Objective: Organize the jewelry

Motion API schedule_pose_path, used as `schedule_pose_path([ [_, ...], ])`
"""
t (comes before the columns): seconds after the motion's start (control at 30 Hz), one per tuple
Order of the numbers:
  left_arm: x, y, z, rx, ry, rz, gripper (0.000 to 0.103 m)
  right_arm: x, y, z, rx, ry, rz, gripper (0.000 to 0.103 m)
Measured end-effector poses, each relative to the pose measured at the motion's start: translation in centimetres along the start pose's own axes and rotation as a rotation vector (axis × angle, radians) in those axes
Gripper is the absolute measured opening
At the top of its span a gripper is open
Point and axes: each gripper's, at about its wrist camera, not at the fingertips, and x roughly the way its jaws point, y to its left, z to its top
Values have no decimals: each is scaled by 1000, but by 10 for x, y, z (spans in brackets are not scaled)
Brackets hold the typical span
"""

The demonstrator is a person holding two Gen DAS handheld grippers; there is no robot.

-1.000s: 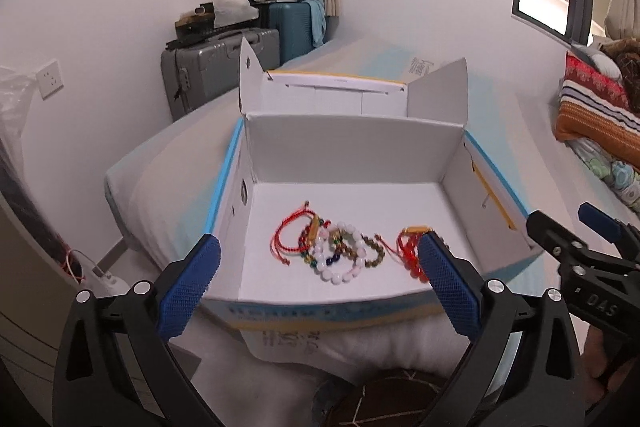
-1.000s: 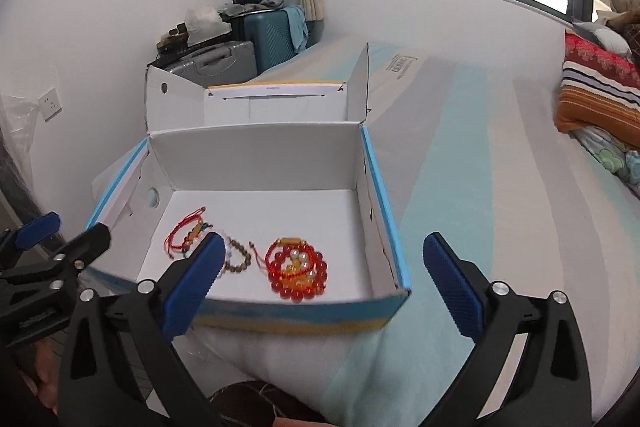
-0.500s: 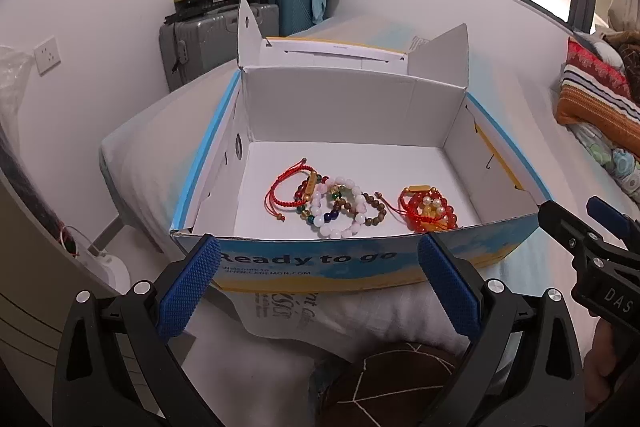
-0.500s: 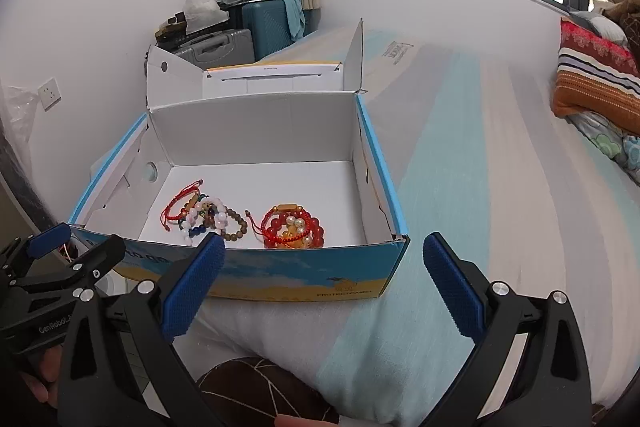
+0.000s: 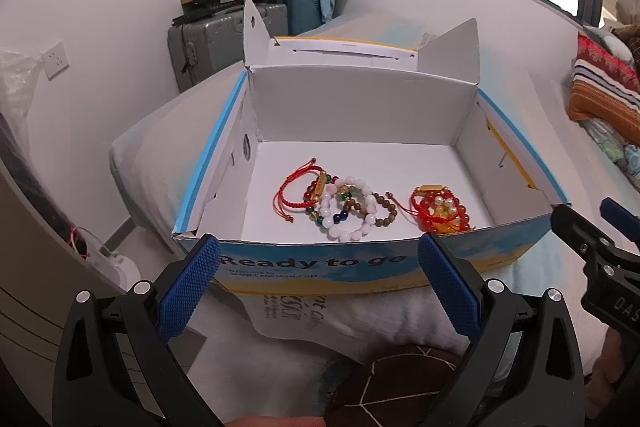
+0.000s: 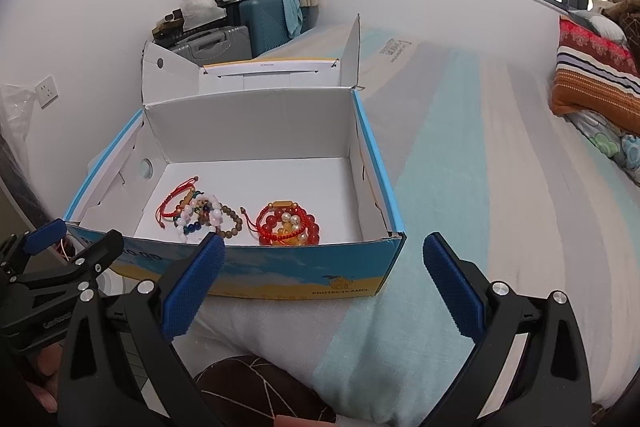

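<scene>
Both grippers hang just in front of the box [image 5: 320, 263], short of its near wall, and neither holds anything. The left gripper [image 5: 318, 285] has its blue pads [image 5: 188, 287] spread wide, roughly framing the "Ready to go" print on the box front. The right gripper [image 6: 320, 283] is just as wide open, its pads [image 6: 452, 291] apart over the box's near right corner and the bed [image 6: 480, 187] beside it.

The box sits open on the bed, lid flaps standing up behind its back wall. All the jewelry lies on the box floor, toward the near wall. At the left of the floor there's a red cord bracelet [image 5: 290, 193], touching a tangle of bead bracelets: a white one [image 5: 348, 231] and a brown one [image 5: 386, 211] overlapping it. Just right of that tangle, a little apart, lies a red bead pile [image 5: 440, 211] with pearl and amber beads and a gold tube on top.

Behind the box, against the wall, stand a grey suitcase [image 5: 212, 43] and a teal suitcase [image 5: 300, 7]. Well right of the box lies a striped pillow [image 6: 592, 83].
</scene>
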Motion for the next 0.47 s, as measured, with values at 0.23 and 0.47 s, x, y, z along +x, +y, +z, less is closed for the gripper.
schedule_pose_path([
  [0.23,-2,-3,0,3,7,-75,97,1,-2,1,6,2,2,95],
  [0.47,-6,-7,1,12,-13,-29,97,1,-2,0,9,8,7,95],
])
